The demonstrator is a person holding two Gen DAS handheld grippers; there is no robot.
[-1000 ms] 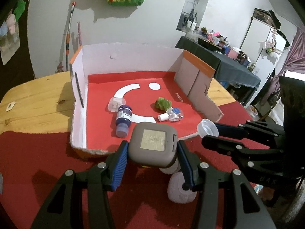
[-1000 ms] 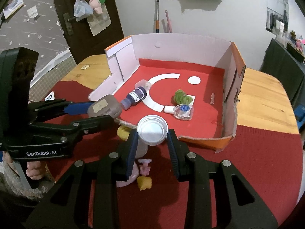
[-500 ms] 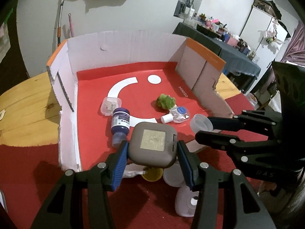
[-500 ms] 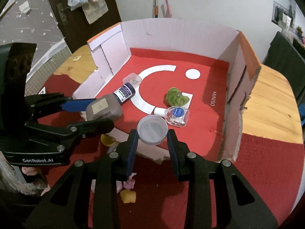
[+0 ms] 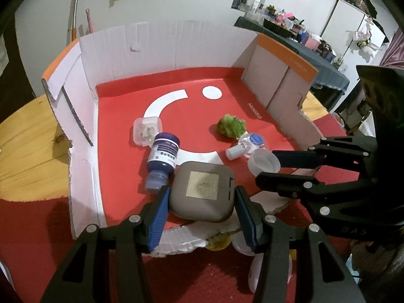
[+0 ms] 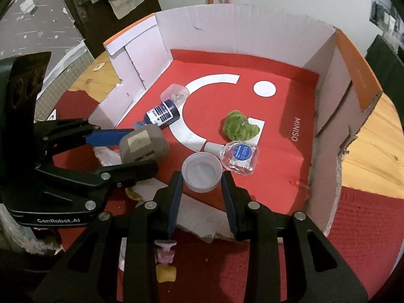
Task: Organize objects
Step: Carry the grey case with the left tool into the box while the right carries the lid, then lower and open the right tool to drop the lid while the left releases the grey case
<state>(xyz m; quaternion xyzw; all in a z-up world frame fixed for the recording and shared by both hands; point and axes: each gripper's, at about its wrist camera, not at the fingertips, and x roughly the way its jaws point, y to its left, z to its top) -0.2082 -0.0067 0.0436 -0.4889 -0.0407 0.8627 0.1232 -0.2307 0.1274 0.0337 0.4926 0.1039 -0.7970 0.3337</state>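
left gripper (image 5: pixel 200 198) clamped on a grey rounded-square case (image 5: pixel 202 192), blue pads pressed to its two sides, jaws at a middling width set by the case. case held face up over the near edge of the cardboard box (image 5: pixel 156 38), just inside the torn front wall. right gripper (image 6: pixel 202 179) closed narrowly on a small translucent cup (image 6: pixel 202 168), open mouth up, pads against its rim on both sides; cup held over the box floor near the front edge.

inside the box, on the red floor: dark blue bottle (image 5: pixel 162 155) lying on its side, cap end toward the near side, just beside the held case; whether they touch cannot be told. clear plastic tub (image 5: pixel 147 131) just beyond the bottle's base, apparently touching it. flat clear bottle with a blue label (image 6: pixel 238 155) lying just to the right of the held cup, its white cap pointing left. green crumpled item (image 6: pixel 240 127) just beyond that bottle.

outside the box, on the red mat (image 6: pixel 366 227) near the front wall: small yellow and pink pieces (image 6: pixel 165 265) below the right gripper, partly hidden by its fingers.
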